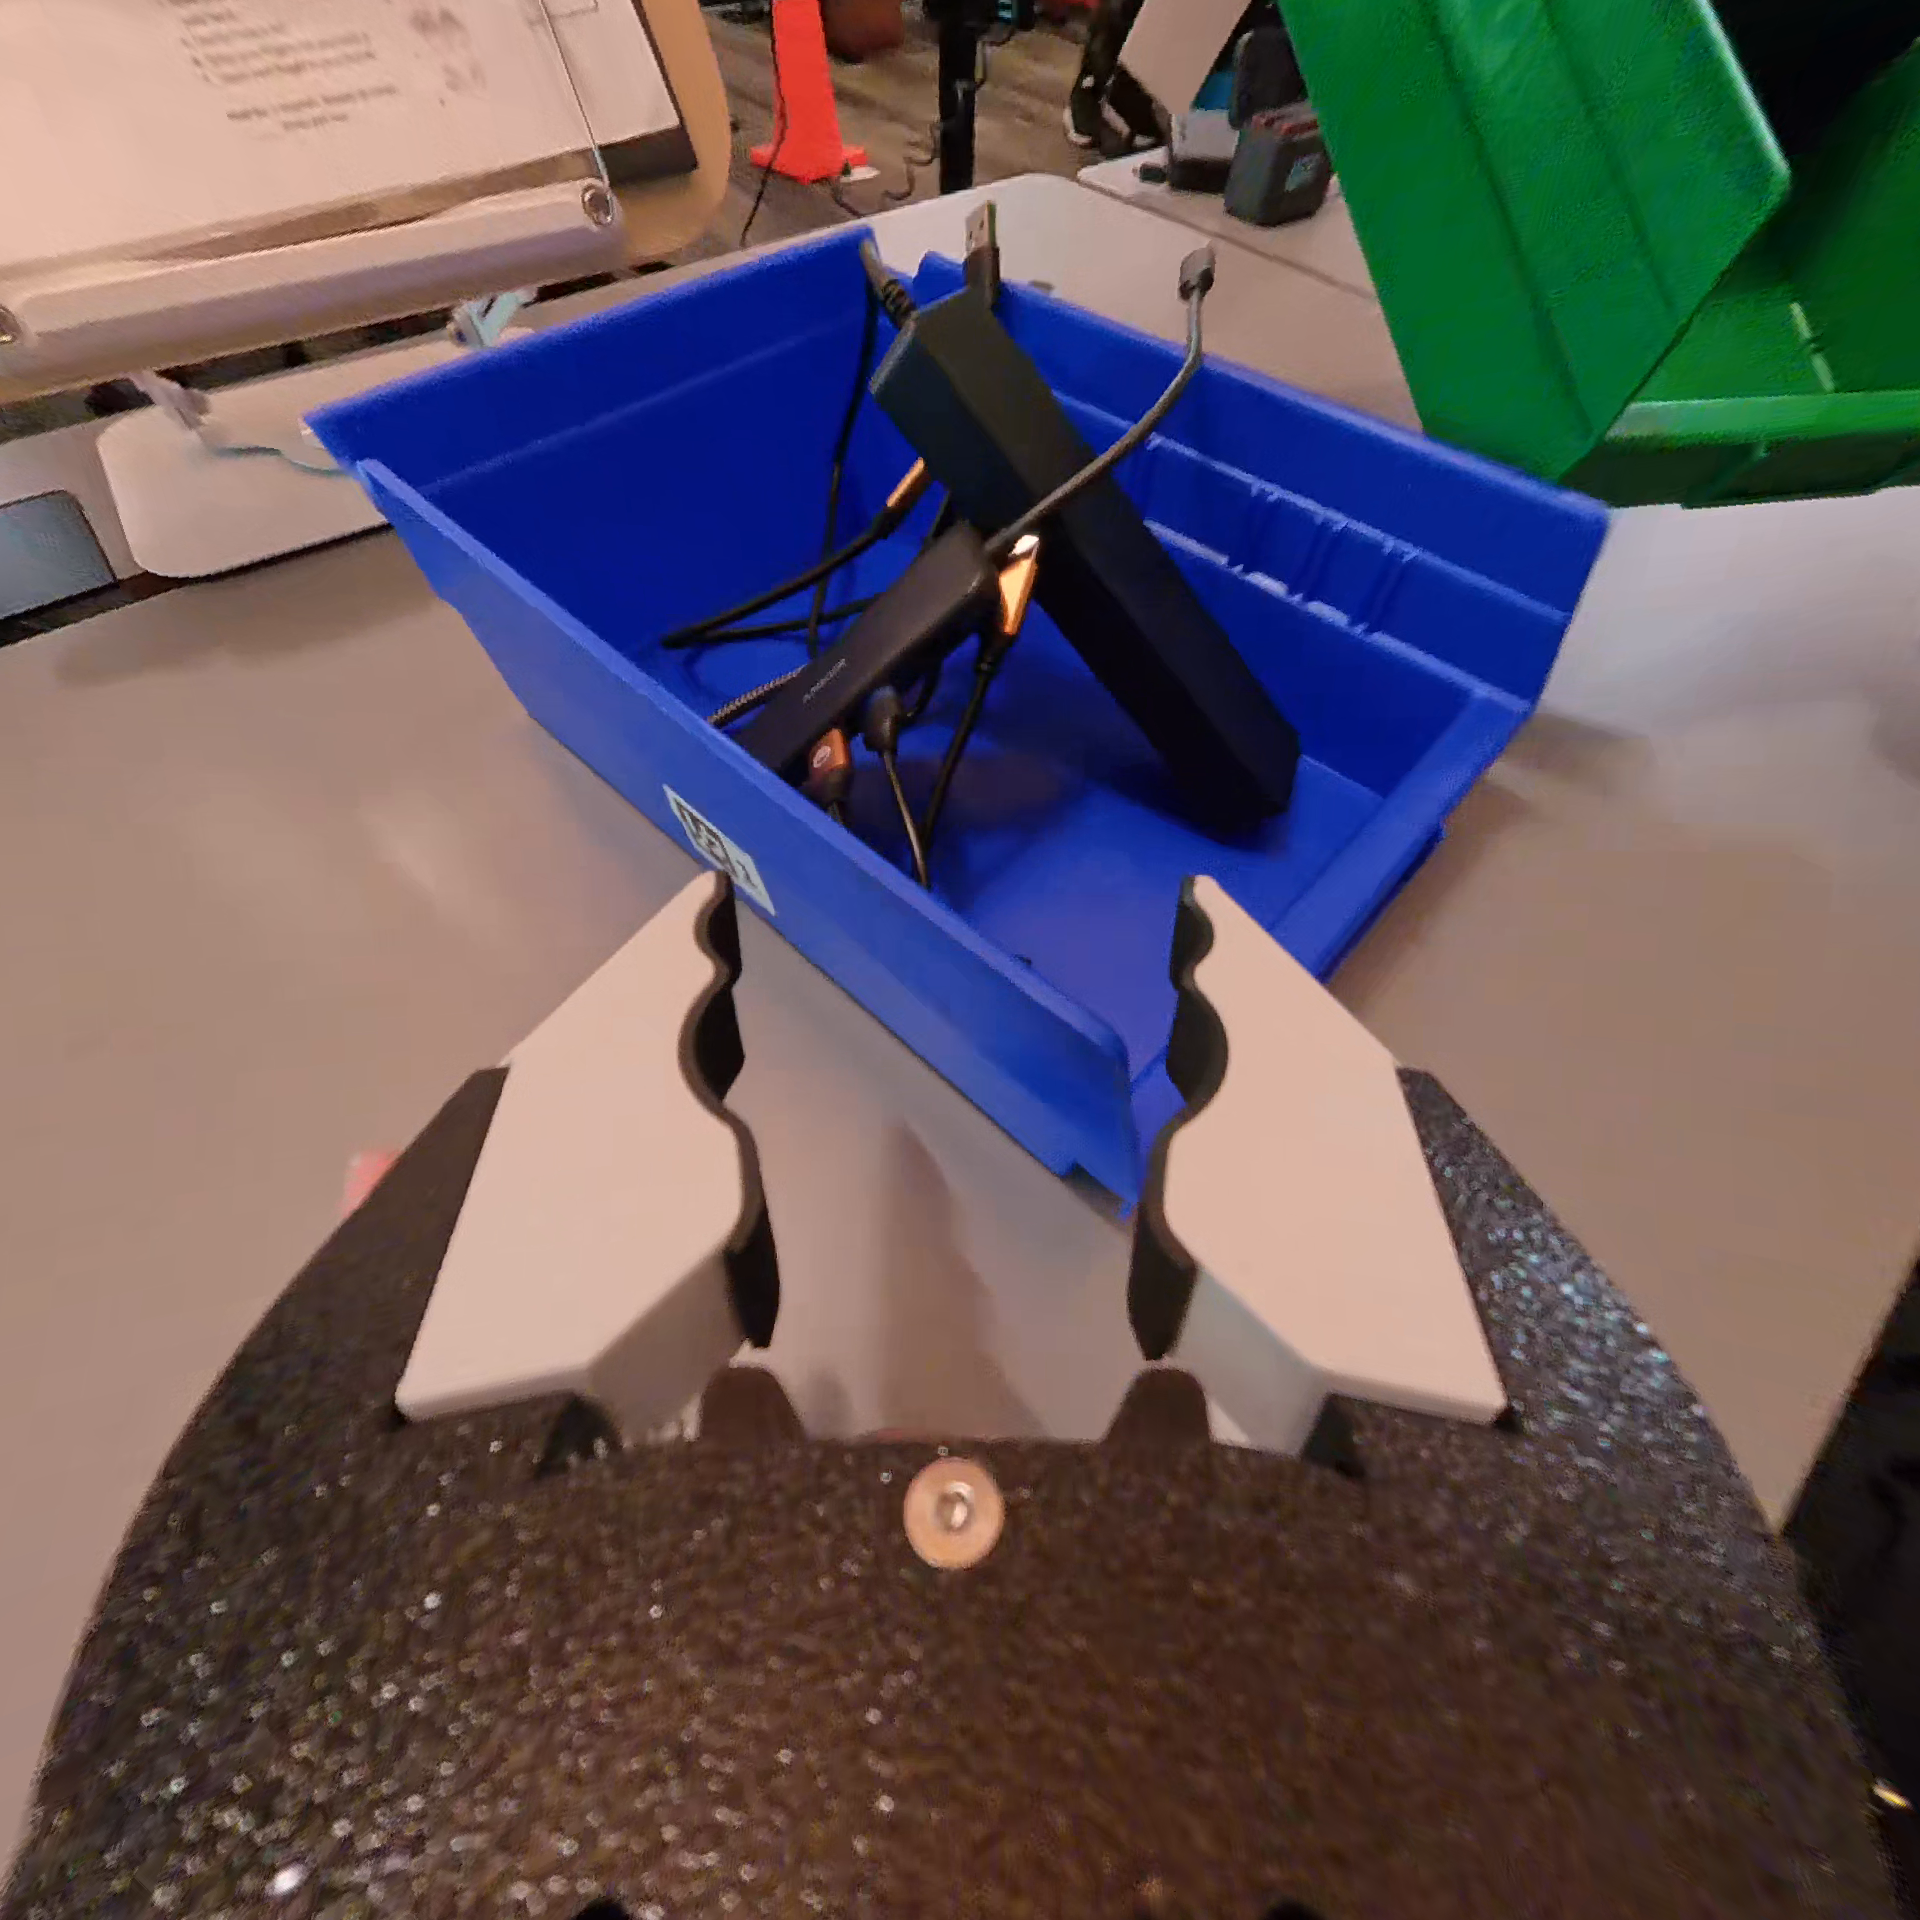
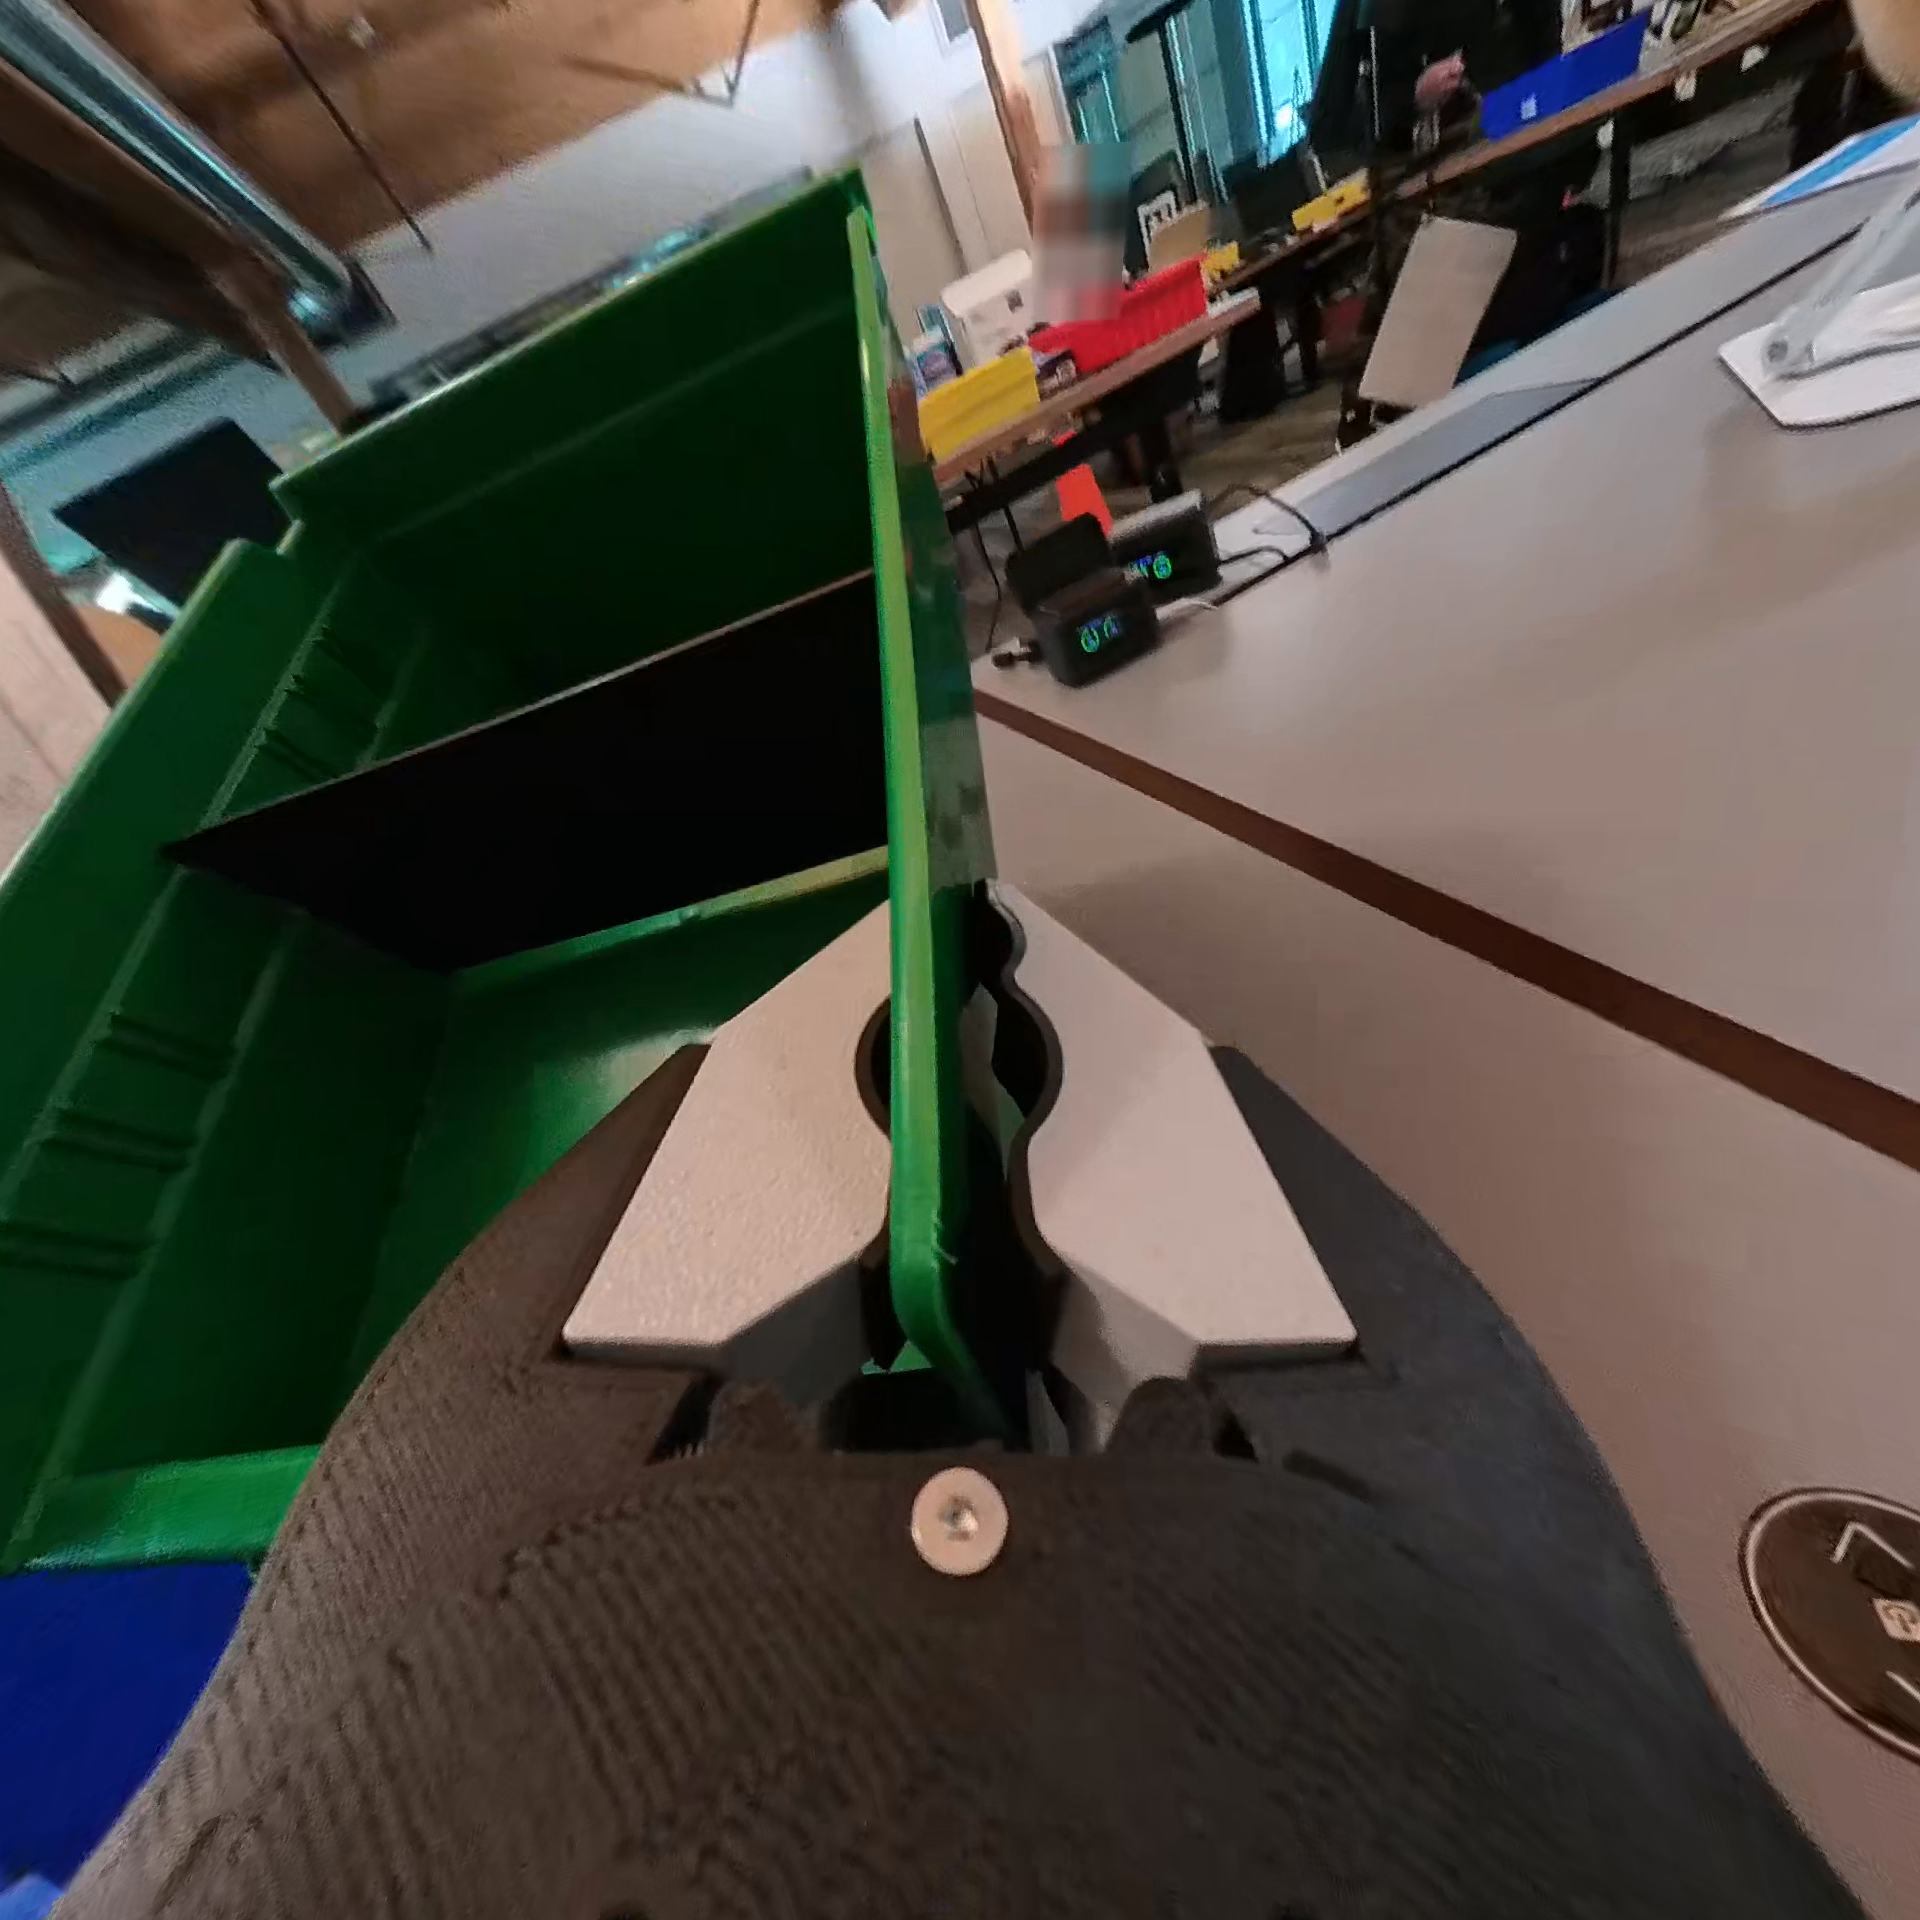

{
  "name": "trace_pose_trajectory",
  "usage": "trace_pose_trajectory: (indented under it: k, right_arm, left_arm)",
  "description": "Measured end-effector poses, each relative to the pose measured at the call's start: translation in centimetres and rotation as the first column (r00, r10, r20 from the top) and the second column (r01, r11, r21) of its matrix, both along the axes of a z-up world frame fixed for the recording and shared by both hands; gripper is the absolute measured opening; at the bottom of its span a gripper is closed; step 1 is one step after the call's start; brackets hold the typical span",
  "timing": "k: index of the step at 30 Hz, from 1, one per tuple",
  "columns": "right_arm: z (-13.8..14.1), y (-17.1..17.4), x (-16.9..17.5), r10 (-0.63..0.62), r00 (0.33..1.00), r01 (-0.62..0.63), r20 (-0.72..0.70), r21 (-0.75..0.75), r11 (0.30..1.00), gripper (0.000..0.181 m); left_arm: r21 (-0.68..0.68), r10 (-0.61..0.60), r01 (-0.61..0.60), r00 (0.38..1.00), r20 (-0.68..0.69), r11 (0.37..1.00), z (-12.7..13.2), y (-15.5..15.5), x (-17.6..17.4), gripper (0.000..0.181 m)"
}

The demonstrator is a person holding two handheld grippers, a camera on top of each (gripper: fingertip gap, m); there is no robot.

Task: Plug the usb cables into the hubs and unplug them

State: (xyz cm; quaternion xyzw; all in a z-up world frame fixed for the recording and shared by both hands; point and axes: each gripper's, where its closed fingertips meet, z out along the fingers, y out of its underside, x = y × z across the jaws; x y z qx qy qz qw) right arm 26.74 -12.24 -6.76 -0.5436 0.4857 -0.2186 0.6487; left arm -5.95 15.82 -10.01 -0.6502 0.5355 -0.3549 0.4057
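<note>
Glossy plastic blue bin (image 1: 644, 499) and green bin (image 2: 436, 644); matt black hubs (image 1: 1091, 540); smooth grey table (image 1: 260, 883).

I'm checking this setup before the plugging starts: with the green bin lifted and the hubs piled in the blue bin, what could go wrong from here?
1. The right gripper pinches only the thin wall of the green bin, which hangs tilted; it could slip or swing onto the blue bin.
2. The long black hub leans on the blue bin's divider and may topple if nudged.
3. Cables loop around the smaller hub; the open left gripper could snag them.
</note>
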Motion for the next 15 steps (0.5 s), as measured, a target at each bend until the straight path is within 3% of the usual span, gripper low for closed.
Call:
trace_pose_trajectory:
  k: [6, 11, 15]
  right_arm:
    - [-4.1, 1.5, 0.1, 0.011, 0.999, -0.017, -0.051, -0.118, 0.993, 0.007]
    - [-5.3, 2.6, 0.2, 0.043, 0.993, -0.059, -0.106, -0.162, 0.985, 0.007]
    - [-5.8, 2.7, 0.4, 0.043, 0.988, -0.065, -0.146, -0.154, 0.986, 0.009]
  left_arm:
    - [0.033, 0.037, -0.035, 0.998, -0.056, 0.999, -3.0, 0.3, 0.7, 0.081]
    - [0.013, 0.02, -0.019, 0.998, -0.062, 1.0, -4.2, 0.2, 1.1, 0.082]
    - [0.022, 0.028, -0.027, 0.999, -0.042, 0.999, -3.9, 1.2, 0.7, 0.056]
